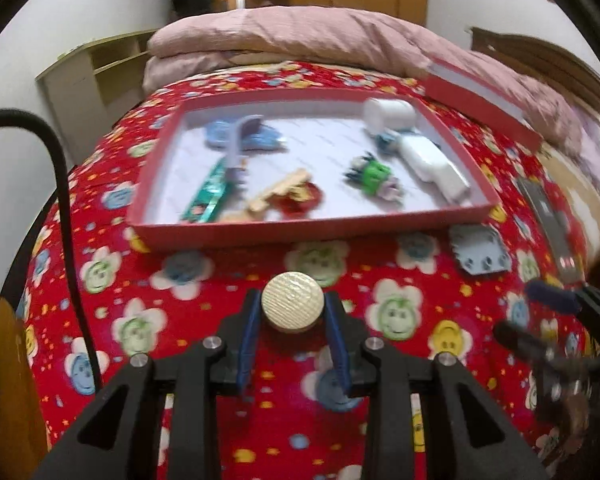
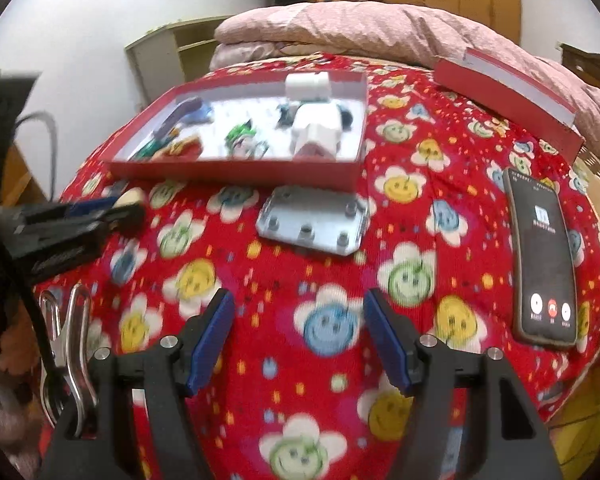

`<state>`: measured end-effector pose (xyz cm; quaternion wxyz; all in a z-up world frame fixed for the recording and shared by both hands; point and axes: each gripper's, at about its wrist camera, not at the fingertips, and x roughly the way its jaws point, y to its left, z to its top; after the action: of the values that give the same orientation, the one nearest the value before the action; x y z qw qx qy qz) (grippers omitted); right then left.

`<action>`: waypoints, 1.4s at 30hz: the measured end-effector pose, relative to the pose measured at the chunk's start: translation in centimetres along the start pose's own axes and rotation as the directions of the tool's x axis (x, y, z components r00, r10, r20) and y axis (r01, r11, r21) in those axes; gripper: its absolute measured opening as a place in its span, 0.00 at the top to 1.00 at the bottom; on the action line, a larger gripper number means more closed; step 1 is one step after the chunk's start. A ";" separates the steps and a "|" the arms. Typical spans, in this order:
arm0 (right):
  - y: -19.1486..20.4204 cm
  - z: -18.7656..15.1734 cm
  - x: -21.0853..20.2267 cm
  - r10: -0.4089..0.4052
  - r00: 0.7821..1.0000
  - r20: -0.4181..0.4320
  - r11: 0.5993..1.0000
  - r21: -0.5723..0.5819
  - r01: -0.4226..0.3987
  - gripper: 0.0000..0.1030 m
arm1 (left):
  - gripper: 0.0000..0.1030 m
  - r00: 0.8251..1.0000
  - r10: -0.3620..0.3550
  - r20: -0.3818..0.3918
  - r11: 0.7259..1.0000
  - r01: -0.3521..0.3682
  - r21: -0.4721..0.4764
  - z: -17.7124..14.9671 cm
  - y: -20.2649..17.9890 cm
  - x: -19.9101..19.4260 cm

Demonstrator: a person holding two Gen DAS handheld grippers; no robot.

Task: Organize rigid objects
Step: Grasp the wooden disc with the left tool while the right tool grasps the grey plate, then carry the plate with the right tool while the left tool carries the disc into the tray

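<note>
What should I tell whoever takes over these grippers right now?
Left gripper: shut on the round gold disc, above the bedspread, short of the red box.
Right gripper: open, holding nothing.
Already in the box: white figure, green toy, purple spoon and other small items.
Left: put the disc in the box; the grey metal plate lies outside, against its front wall. The phone and box lid lie right.

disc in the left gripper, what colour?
Pale gold disc with a ridged face, held in the left gripper. Left wrist view shows it best.
</note>
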<state>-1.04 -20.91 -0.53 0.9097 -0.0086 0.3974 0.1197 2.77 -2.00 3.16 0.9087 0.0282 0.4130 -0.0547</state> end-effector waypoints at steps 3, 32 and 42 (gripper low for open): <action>0.1 1.5 0.6 -0.035 0.999 0.008 0.999 0.037 0.035 0.34 | 0.68 1.000 -0.003 0.005 1.000 0.003 -0.027 -0.1 1.1 -0.2; 1.1 2.7 3.1 -0.097 0.995 0.010 0.992 0.082 0.096 0.30 | 0.68 0.999 -0.041 0.019 0.997 0.042 -0.070 -0.7 2.7 -0.6; 1.4 2.1 1.3 -0.041 0.999 0.031 0.994 0.101 0.038 0.30 | 0.68 0.998 -0.048 0.033 0.997 0.050 -0.055 -0.3 2.0 -1.6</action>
<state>1.01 -19.00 0.05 0.9176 0.0313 0.3878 0.0817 1.72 0.11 4.21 0.9139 -0.0083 0.4005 -0.0659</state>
